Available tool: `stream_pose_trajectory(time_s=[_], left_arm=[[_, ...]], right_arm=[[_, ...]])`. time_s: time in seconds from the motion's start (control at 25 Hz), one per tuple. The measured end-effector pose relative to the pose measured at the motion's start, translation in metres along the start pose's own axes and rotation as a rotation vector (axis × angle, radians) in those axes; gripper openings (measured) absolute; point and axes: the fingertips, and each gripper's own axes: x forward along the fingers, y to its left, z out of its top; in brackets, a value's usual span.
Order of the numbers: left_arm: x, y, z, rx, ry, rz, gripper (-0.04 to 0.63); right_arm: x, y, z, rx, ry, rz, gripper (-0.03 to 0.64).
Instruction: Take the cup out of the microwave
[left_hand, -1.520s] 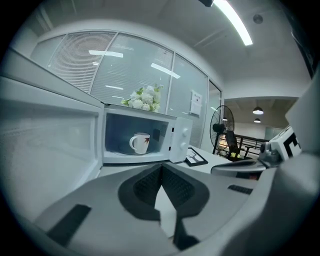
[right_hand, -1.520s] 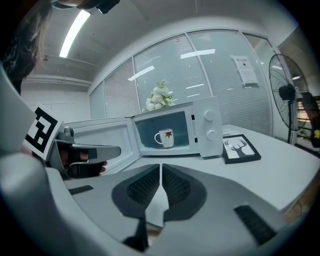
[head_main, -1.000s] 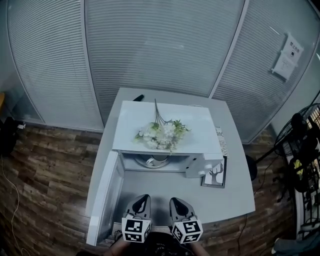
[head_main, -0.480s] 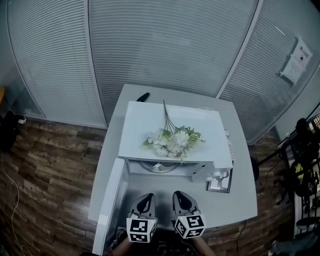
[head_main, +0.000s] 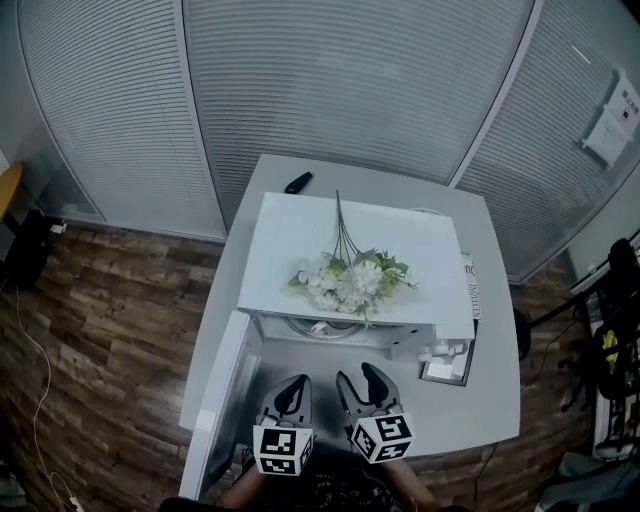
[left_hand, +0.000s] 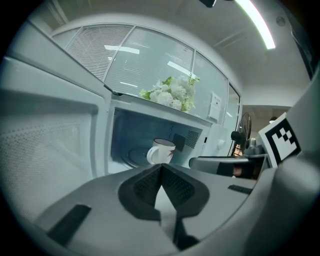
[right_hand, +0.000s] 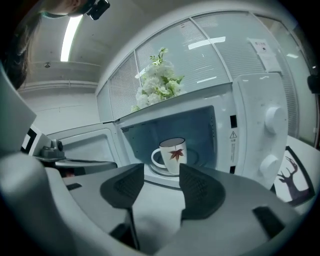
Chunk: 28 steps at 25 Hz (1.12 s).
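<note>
A white cup (right_hand: 172, 154) with a red leaf print and a handle on its left stands on the glass turntable inside the open white microwave (head_main: 280, 245). The left gripper view shows the same cup (left_hand: 161, 150) deep in the cavity. My right gripper (right_hand: 161, 186) hovers just in front of the cavity, its jaws opening with nothing between them, the cup still beyond the tips. Beside it my left gripper (left_hand: 161, 169) is shut and empty. In the head view both grippers (head_main: 292, 392) (head_main: 362, 384) sit side by side before the opening.
The microwave door (head_main: 222, 395) hangs open to the left. A bunch of white flowers (head_main: 350, 280) lies on the microwave top. A picture card (head_main: 443, 367) lies at the right of the microwave, and a dark remote (head_main: 298, 183) sits at the table's far edge.
The right gripper's jaws have spread apart from shut. Both grippers have edged forward toward the microwave opening, and the head view has shifted.
</note>
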Motion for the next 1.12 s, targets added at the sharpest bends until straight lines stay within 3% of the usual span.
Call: stream_pose_trajectory(time_s=[0.44, 0.84, 1.12], left_arm=[[0.007, 0.002, 0.002, 0.024, 0.016, 0.037, 0.006], [0.013, -0.001, -0.008, 0.033, 0.049, 0.027, 0.006], [0.010, 0.014, -0.015, 0.020, 0.068, 0.073, 0.006]], right_arm=[[0.030, -0.017, 0.009, -0.043, -0.001, -0.001, 0.318], [0.063, -0.027, 0.013, -0.071, 0.023, -0.017, 0.339], [0.086, -0.034, 0.017, -0.098, 0.031, -0.027, 0.348]])
